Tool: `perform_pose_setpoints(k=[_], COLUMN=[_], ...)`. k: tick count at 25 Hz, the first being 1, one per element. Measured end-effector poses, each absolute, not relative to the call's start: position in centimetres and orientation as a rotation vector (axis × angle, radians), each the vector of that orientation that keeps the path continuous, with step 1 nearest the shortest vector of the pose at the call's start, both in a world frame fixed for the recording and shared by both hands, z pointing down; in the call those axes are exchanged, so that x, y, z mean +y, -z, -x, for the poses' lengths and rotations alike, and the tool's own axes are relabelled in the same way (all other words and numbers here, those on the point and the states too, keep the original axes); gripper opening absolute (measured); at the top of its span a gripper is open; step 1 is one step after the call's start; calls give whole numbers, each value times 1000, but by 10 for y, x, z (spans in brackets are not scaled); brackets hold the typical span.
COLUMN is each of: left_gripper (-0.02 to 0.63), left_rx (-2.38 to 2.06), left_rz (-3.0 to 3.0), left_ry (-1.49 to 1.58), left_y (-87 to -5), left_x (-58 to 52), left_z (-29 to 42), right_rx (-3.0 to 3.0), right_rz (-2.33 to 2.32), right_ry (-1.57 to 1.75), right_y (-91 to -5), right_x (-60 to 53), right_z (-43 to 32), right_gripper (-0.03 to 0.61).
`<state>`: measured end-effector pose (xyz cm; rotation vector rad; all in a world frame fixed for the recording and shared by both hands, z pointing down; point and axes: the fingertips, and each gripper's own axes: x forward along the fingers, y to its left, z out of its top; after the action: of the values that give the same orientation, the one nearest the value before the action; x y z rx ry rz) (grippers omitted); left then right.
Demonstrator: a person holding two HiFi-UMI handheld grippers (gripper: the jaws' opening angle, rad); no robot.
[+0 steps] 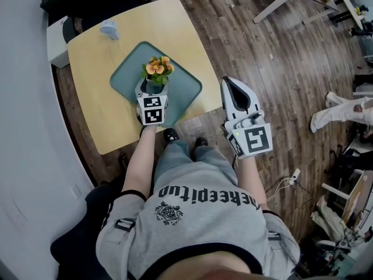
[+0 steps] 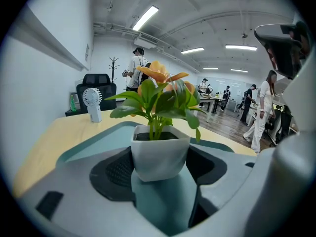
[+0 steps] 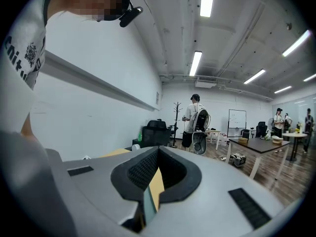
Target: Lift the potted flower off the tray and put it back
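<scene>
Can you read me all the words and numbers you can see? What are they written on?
"thekeepitu...", upside down in the head view, in black print across the person's grey T-shirt; the end letters are unclear.
Round black emblem under that print: too small to read.
Square black-and-white markers on the two cubes: patterns only, no letters.
White whiteboard far back in the right gripper view: too far to read.
</scene>
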<state>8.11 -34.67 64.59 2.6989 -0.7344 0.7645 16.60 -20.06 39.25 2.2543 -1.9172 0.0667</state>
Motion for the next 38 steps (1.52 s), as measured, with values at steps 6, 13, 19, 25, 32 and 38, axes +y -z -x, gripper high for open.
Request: perform_pose_setpoints(k=[6,13,19,25,32,38], left_gripper=[336,336,336,341,341,316], left_rx=[-732,-721,-685,-691,-751,-818], left_rz=[-2701,-2710,-2717,-2699,-2669,-2635], left_ry=[-783,-795,-802,-757,-724,-682], left_y=[-652,-659,-664,-654,-643,-627], left_x=[-347,-346,-345,-340,-328,-320], left_z=[-85,-86,-87,-75,-51,-31], right_rx=[-1914,-1918,-1932,-1971,-2065,-2160], right_rz=[-2253,-2252,-2237,-2205,-2151,-2092], right_ry=[-78,-82,-80,-68,-47,-25], right_y=[-395,-395,-395,-393,-387,-379], right_x=[-203,-204,-207,-206,-209,-212], right_z=[-171,-175,-175,-165,-149,-134], right_gripper=[2,2,2,2,2,2])
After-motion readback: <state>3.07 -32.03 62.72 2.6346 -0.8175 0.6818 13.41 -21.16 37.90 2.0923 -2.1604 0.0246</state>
